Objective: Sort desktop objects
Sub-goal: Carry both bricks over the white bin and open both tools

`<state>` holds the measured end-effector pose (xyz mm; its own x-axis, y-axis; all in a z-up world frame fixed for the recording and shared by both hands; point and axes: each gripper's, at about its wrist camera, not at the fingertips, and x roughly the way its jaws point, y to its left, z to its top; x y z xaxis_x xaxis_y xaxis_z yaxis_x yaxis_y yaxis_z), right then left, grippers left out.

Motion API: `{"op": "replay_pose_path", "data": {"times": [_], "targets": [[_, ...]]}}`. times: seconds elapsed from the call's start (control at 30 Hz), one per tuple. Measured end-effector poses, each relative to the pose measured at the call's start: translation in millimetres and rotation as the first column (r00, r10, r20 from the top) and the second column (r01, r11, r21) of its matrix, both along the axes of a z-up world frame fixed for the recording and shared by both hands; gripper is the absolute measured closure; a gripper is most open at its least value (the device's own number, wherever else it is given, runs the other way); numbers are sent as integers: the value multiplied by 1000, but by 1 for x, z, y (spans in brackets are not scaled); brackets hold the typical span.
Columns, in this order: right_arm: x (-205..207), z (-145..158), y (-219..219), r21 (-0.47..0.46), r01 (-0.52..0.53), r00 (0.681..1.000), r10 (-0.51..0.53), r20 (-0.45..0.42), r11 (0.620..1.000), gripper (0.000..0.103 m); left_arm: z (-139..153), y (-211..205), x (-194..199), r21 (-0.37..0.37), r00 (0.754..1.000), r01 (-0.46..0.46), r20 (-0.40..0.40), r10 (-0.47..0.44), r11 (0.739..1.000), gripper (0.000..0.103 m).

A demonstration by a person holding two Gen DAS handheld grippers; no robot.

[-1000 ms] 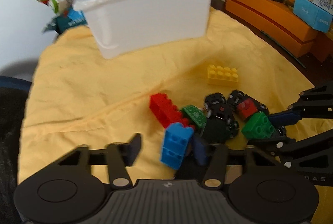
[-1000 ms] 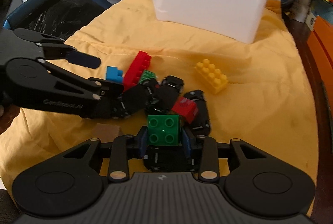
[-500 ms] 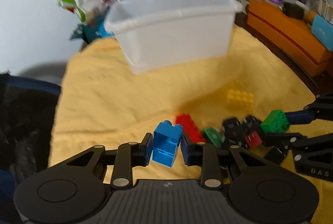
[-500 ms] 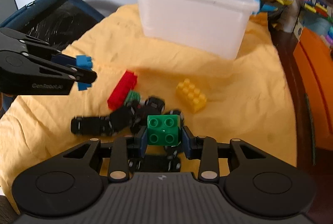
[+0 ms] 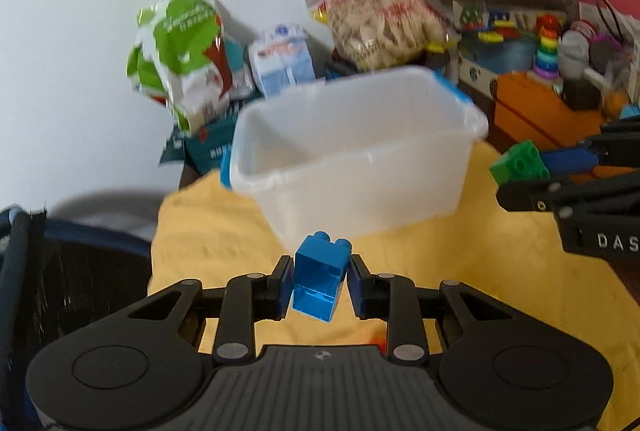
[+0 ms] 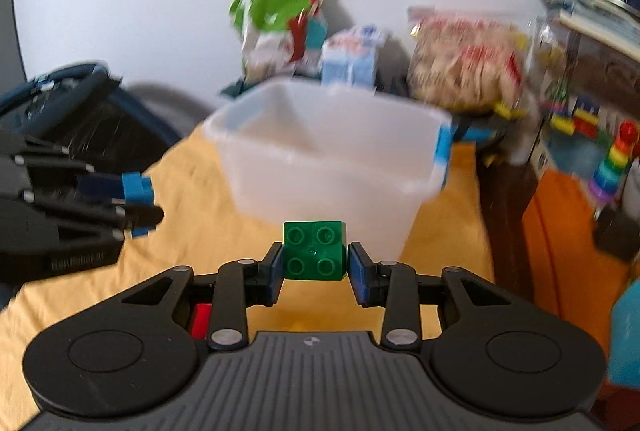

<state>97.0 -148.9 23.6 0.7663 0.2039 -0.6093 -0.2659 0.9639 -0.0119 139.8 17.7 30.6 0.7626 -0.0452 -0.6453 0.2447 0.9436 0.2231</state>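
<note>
A yellow cloth (image 5: 460, 271) covers the tabletop, and on it toward the far edge stands a white plastic tub (image 5: 356, 151), open at the top, with snack bags and cartons behind it by the wall. The left gripper (image 5: 319, 281) hangs above the cloth on the near side of the tub, its fingers (image 5: 281, 281) closed narrow on a blue brick (image 5: 320, 281); the brick sits between them tilted, studs away from the camera and its hollow underside showing. The right gripper (image 6: 314, 267) is level with it, fingers (image 6: 360, 279) pinched on the two sides of a green brick (image 6: 314, 255), whose four studs face the camera. The left wrist view shows the green brick (image 5: 520, 163) from the side, raised at the tub's right end, and looks down into the tub. The right wrist view shows the blue brick (image 6: 138, 191) at the tub's left end, and a sliver of red brick (image 6: 201, 319) on the cloth under the gripper body.
</note>
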Motion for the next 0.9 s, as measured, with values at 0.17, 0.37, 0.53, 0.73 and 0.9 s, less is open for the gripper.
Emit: {"op": "replay_pose_path", "data": {"times": [0.17, 0.37, 0.53, 0.73, 0.9], "targets": [[27, 18, -8, 21, 19, 998, -21, 55, 1000, 65, 21, -8, 29, 7, 997, -2, 71, 2, 1000, 71], [65, 31, -14, 43, 39, 994, -44, 104, 998, 65, 33, -15, 78, -13, 994, -5, 105, 6, 1000, 71], [107, 35, -24, 93, 71, 990, -81, 112, 993, 65, 22, -21, 125, -6, 995, -23, 97, 24, 1000, 71], [155, 13, -21, 67, 82, 995, -86, 59, 994, 65, -8, -30, 175, 22, 998, -42, 52, 40, 999, 70], [172, -16, -20, 29, 98, 995, -98, -11, 995, 56, -28, -36, 181, 73, 998, -49, 39, 46, 996, 56]]}}
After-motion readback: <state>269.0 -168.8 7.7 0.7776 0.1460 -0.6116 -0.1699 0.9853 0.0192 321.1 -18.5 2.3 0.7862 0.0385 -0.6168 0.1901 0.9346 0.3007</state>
